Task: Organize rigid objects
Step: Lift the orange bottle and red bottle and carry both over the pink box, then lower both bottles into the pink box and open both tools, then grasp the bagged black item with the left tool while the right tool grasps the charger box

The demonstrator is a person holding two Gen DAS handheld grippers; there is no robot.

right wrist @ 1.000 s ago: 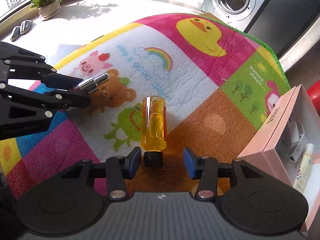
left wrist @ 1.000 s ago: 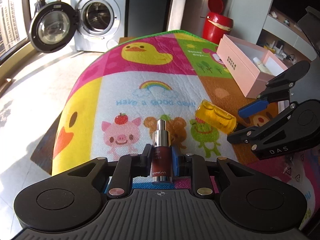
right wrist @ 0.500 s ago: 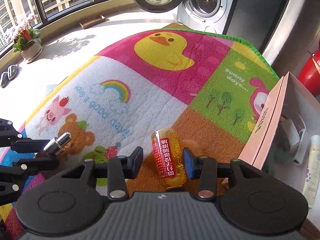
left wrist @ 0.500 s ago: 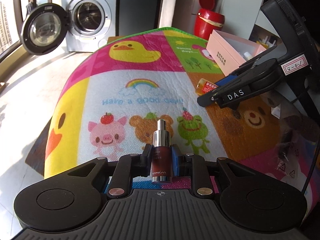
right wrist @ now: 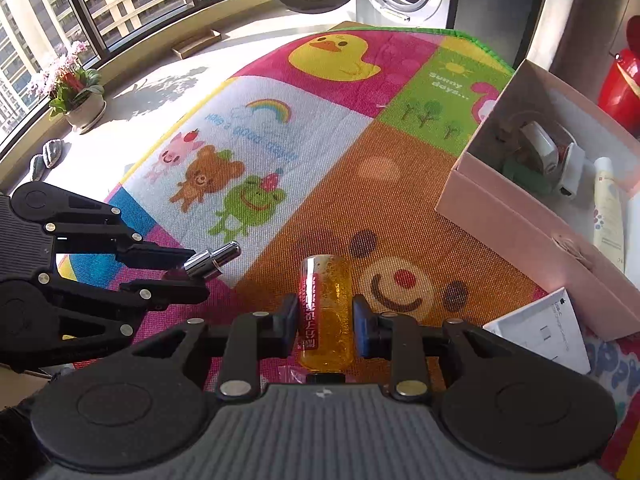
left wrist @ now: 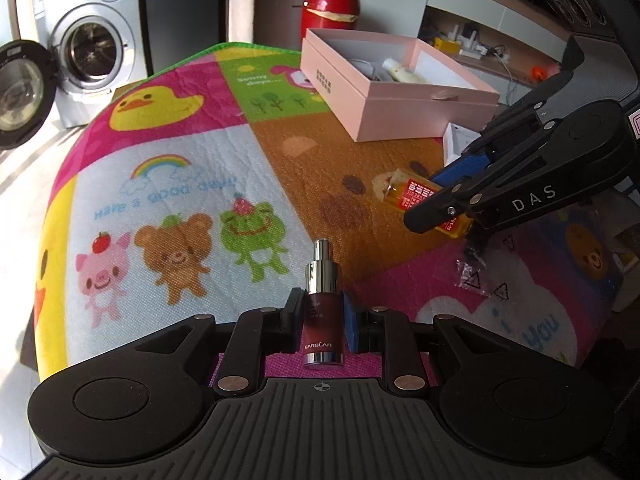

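At bottom centre of each wrist view sits a held bottle: the dark red pump bottle (left wrist: 322, 326) pinched by the left gripper (left wrist: 322, 320), the yellow bottle (right wrist: 326, 312) between the just-closed right gripper (right wrist: 325, 320) pads. Both are lifted off the play mat (left wrist: 180, 200), probably bound for the open pink box (left wrist: 400, 108) upper right.

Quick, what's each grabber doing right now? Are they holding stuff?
Left gripper: shut on the dark red pump bottle.
Right gripper: jaws just closed, now shut on the yellow bottle.
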